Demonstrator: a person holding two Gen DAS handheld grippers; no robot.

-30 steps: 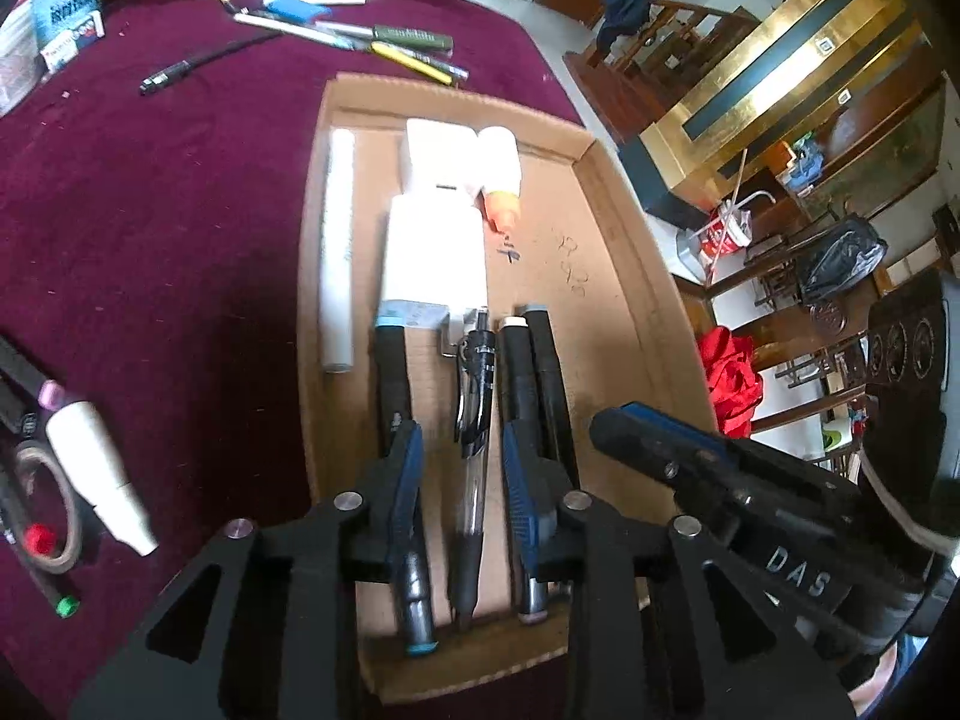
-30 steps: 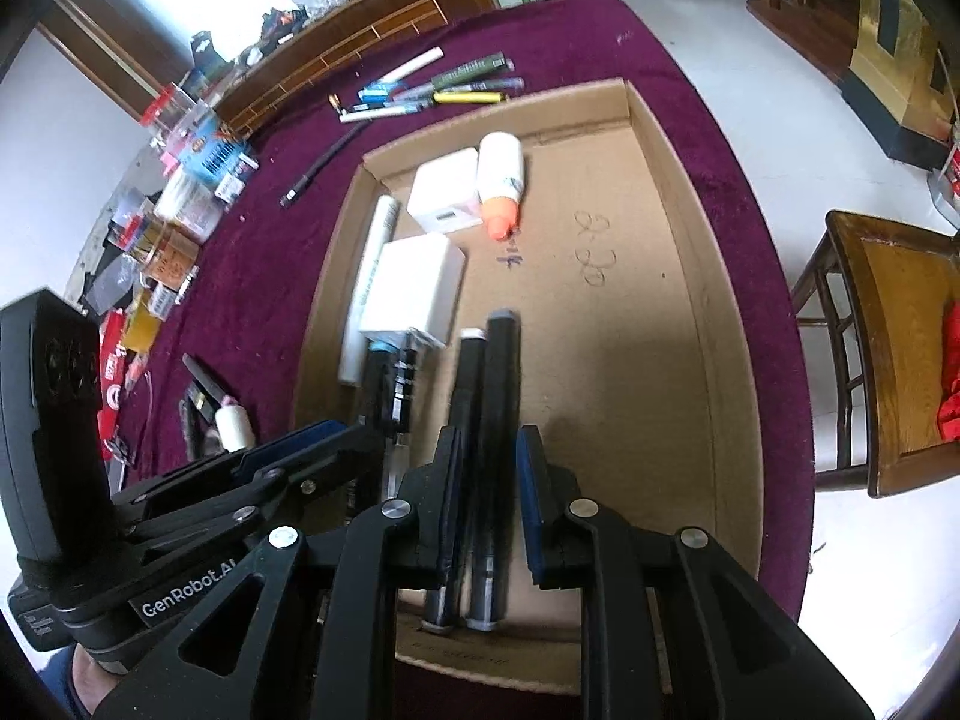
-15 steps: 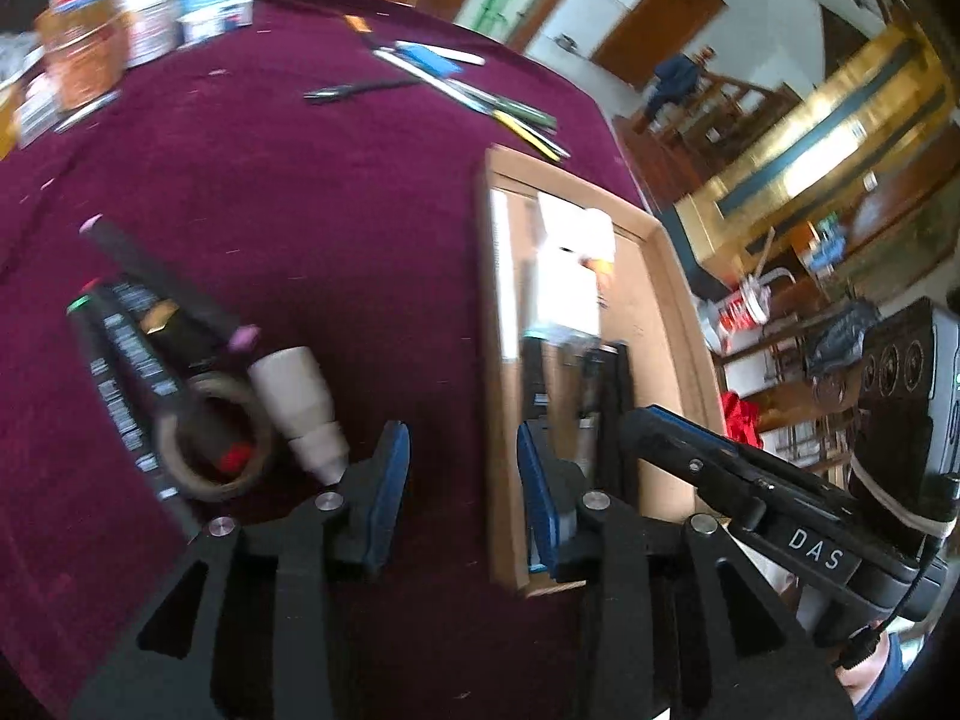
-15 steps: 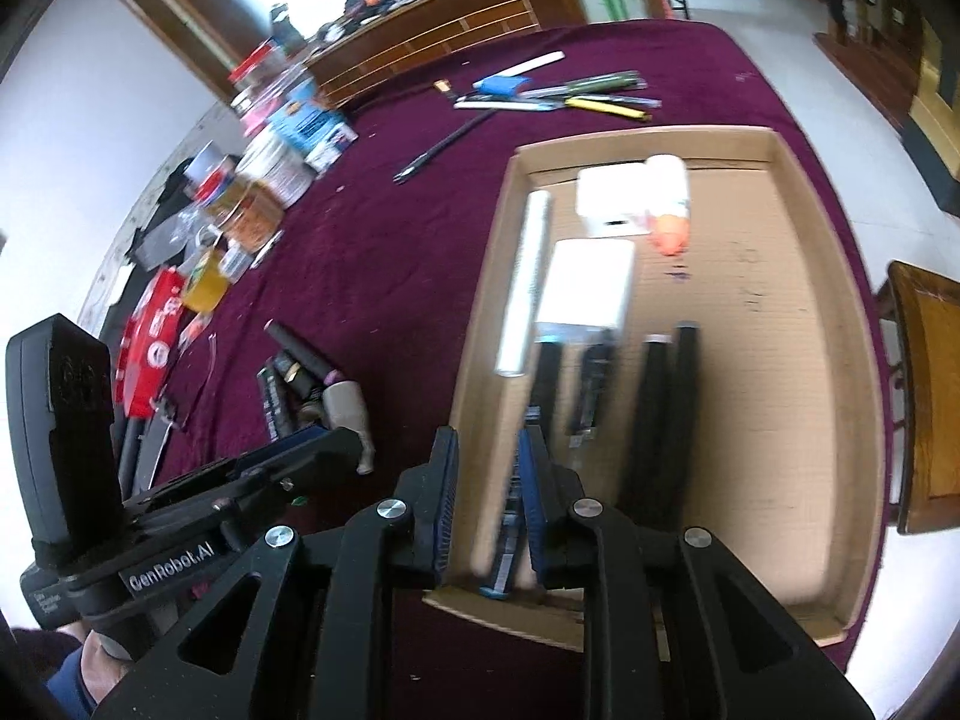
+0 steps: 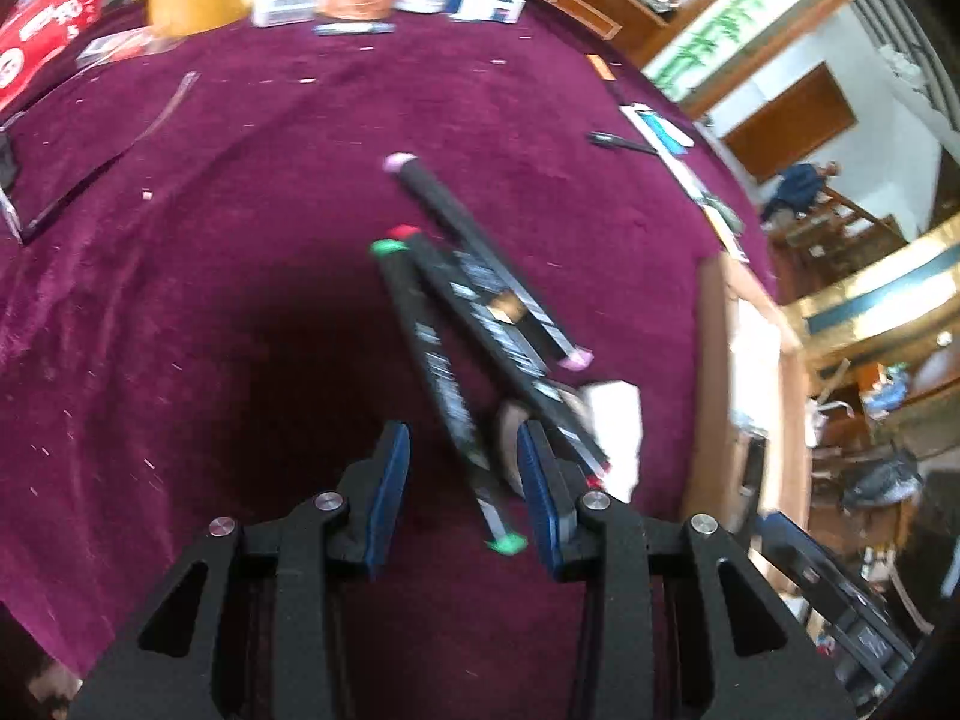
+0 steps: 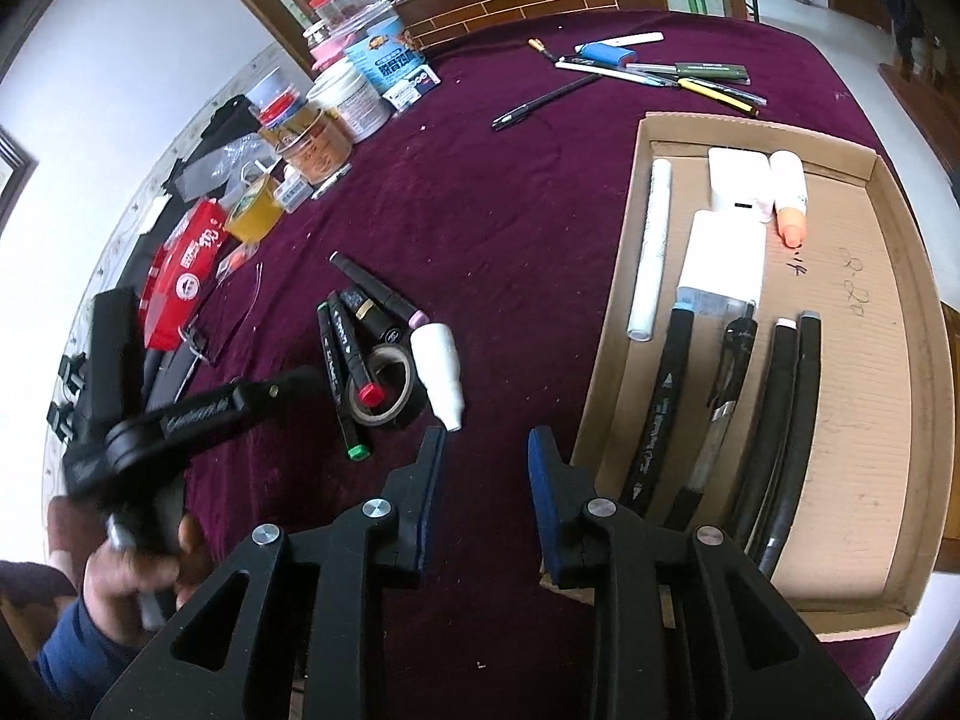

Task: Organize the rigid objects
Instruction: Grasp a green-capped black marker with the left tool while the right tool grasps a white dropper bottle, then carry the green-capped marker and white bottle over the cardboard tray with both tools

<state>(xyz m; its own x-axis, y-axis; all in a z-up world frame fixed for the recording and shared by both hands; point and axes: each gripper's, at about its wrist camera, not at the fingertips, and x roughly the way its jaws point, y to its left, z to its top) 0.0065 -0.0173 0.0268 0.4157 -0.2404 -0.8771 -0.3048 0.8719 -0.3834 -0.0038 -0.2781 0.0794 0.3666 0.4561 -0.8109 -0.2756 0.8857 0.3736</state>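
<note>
Left gripper (image 5: 462, 492) jaws open over green-capped marker (image 5: 441, 384) on maroon worktop (image 6: 480, 210), right gripper (image 6: 486, 489) jaws open, empty, beside cardboard tray (image 6: 918, 324) holding pens, markers and white boxes.

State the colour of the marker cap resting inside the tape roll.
Red cap, clearest in the right wrist view.

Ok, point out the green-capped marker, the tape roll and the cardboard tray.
green-capped marker (image 6: 342, 372), right wrist view, mid barrel
tape roll (image 6: 401, 397), right wrist view, right side of ring
cardboard tray (image 6: 864, 396), right wrist view, bare floor
</note>
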